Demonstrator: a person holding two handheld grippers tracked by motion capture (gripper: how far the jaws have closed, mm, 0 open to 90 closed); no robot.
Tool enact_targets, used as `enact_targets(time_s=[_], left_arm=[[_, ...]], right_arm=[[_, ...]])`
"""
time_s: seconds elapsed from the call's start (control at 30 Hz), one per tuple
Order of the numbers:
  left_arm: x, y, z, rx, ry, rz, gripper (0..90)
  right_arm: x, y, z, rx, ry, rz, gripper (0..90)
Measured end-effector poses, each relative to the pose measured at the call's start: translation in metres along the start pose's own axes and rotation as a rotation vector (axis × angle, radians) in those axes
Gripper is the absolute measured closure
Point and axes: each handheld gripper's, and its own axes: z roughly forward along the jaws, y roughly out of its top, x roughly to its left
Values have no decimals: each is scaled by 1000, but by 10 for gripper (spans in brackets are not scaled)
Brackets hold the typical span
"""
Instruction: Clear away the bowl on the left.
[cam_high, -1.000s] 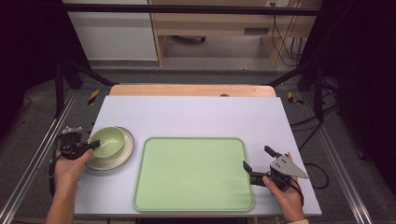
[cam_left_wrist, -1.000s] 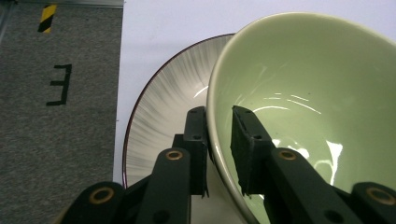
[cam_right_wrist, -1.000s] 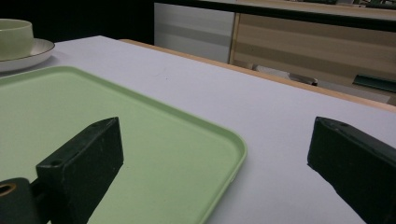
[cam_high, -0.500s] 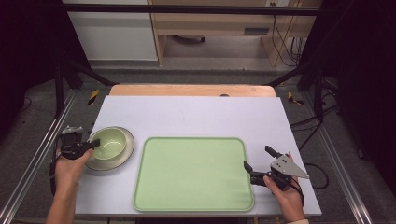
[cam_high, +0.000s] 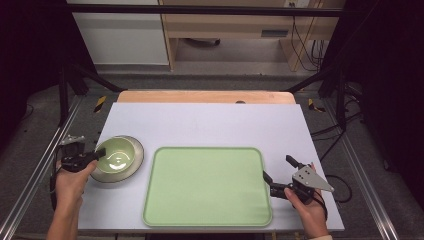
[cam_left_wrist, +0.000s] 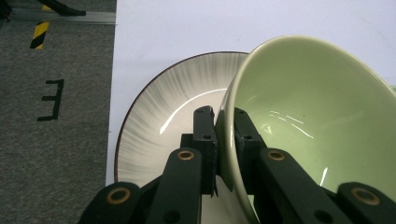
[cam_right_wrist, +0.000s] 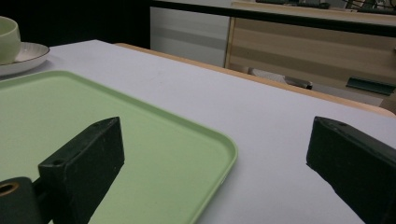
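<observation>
A pale green bowl (cam_high: 116, 154) sits over a grey-white striped plate (cam_high: 132, 167) at the table's left. My left gripper (cam_high: 97, 154) is shut on the bowl's near rim. In the left gripper view one jaw is inside the bowl (cam_left_wrist: 317, 107) and one outside, and the bowl leans over the plate (cam_left_wrist: 159, 126). A light green tray (cam_high: 207, 185) lies at the front middle, with nothing on it. My right gripper (cam_high: 277, 167) stands open beside the tray's right edge. Between its jaws (cam_right_wrist: 217, 140) show only the tray's corner (cam_right_wrist: 70, 121) and the table top.
The white table top (cam_high: 210, 122) has a wooden strip along its far edge. Metal frame rails run down both sides of the table. The bowl (cam_right_wrist: 7, 39) and plate (cam_right_wrist: 23, 53) show far off in the right gripper view.
</observation>
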Motion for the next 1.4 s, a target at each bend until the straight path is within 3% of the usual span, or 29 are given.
enact_targets(time_s=[0.1,0.5,0.83,1.03,1.4], left_arm=[[0,0,-3,-11,-10,-14,828],[-3,4,-10,-25,-27,-4,828],[-11,9,-15,-67,-45,-12,828],[-15,8,-15,-53,-39,11,828],[-13,8,-16,-62,-44,2,827]], right_arm=[[0,1,-1,-1,2,-5,36],[4,0,4,-4,17,-38,32],[2,1,4,-18,21,-28,56],[4,2,3,-26,22,-39,48],[4,1,4,-24,11,-37,46]])
